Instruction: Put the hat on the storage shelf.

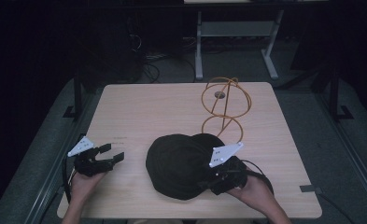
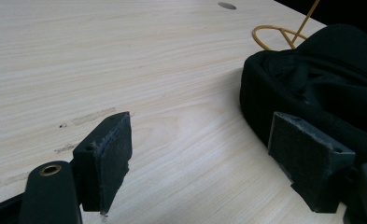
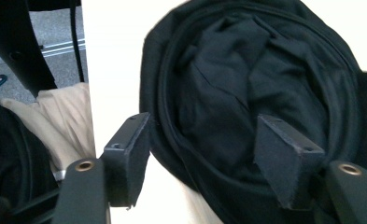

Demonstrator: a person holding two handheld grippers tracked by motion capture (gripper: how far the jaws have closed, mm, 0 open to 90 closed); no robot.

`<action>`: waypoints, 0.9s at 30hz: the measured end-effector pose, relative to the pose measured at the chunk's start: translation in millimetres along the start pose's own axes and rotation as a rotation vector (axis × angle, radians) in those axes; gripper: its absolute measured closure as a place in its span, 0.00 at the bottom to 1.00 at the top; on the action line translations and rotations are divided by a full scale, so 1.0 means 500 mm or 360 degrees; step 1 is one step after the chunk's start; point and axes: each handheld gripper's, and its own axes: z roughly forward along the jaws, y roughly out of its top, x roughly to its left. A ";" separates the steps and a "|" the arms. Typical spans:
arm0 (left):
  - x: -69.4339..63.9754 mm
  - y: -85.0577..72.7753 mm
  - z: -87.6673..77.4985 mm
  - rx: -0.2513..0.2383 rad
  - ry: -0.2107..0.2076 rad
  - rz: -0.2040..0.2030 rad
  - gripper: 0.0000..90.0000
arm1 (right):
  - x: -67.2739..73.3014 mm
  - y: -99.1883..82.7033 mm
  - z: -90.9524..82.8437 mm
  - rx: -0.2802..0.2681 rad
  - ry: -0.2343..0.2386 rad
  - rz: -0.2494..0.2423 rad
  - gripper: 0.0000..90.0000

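Clearly we are working on the one black fabric cap [image 1: 181, 165], which lies upside down on the near middle of the pale wooden table [image 1: 148, 107], its dark lining facing up in the right gripper view [image 3: 246, 88]. Our right gripper [image 1: 208, 179] sits at the cap's near right edge; in its own view the jaws straddle the rim, one outside over the table edge and one over the lining, and the pads do not yet press on the cloth, so we read them as apart with the rim between them. Our left gripper [image 1: 112, 155] rests on the table near the cap's left side, not touching it, its jaws wide apart around bare wood [image 2: 195, 140]; the cap's rim [image 2: 265, 102] shows just beside one of them.

As for progress, we judge the work barely begun: the cap is not lifted and neither gripper has a hold. A firm grip on the rim is left, then whatever handling follows. Behind the cap stands one orange wire stand [image 1: 225, 105] of looped rings, just behind the cap's far edge.

Counted: one cap, one wire stand, two grippers, one table.
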 end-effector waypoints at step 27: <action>0.003 0.000 -0.001 -0.0012 0.0002 0.0002 0.24 | 0.026 0.072 0.121 0.0157 0.0179 -0.0146 0.69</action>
